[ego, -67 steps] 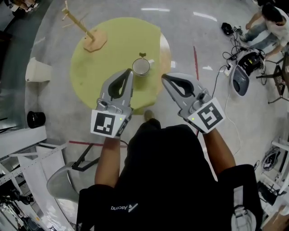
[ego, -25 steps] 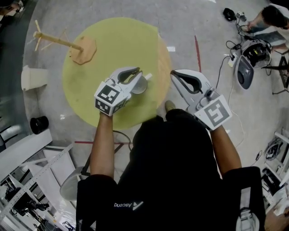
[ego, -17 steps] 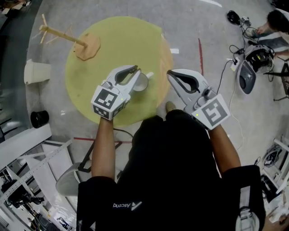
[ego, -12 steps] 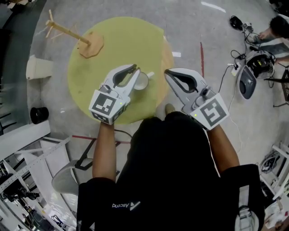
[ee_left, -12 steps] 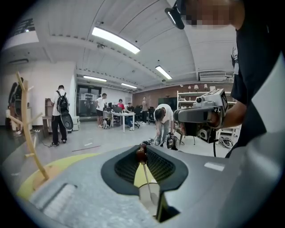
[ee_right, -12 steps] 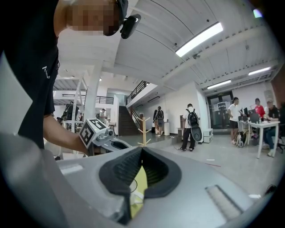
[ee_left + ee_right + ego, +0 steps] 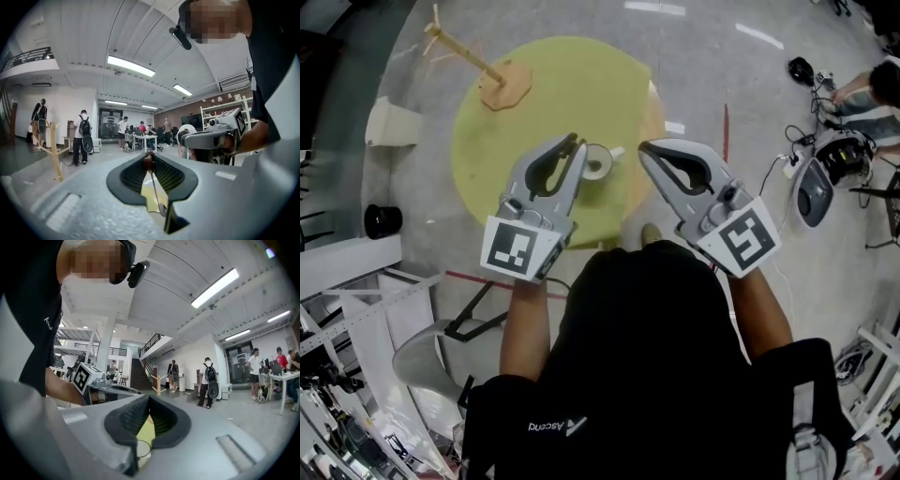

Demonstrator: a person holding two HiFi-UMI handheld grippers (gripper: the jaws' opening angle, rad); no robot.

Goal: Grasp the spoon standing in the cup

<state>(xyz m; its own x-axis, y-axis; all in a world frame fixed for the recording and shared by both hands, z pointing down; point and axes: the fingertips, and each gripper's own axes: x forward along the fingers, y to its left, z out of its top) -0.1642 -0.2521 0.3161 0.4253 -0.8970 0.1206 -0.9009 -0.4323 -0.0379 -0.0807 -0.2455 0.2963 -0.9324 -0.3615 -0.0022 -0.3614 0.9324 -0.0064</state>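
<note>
We count one spoon (image 7: 148,162), one cup (image 7: 598,164) and two grippers. Only the left gripper view shows the spoon: the left gripper (image 7: 575,143) pinches its brown top, with the shaft near upright and the bowl hanging down over the table (image 7: 534,103). The head view shows the cup just beside those jaws. The right gripper (image 7: 645,148) has its jaws together, empty.

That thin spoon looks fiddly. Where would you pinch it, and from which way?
Probably at the brown tip of its handle, coming in sideways with one jaw on each side. The spoon hangs bowl down, and its shaft is very thin. The thicker tip likely gives the pads more to press on. The left gripper holds it just so.
</note>
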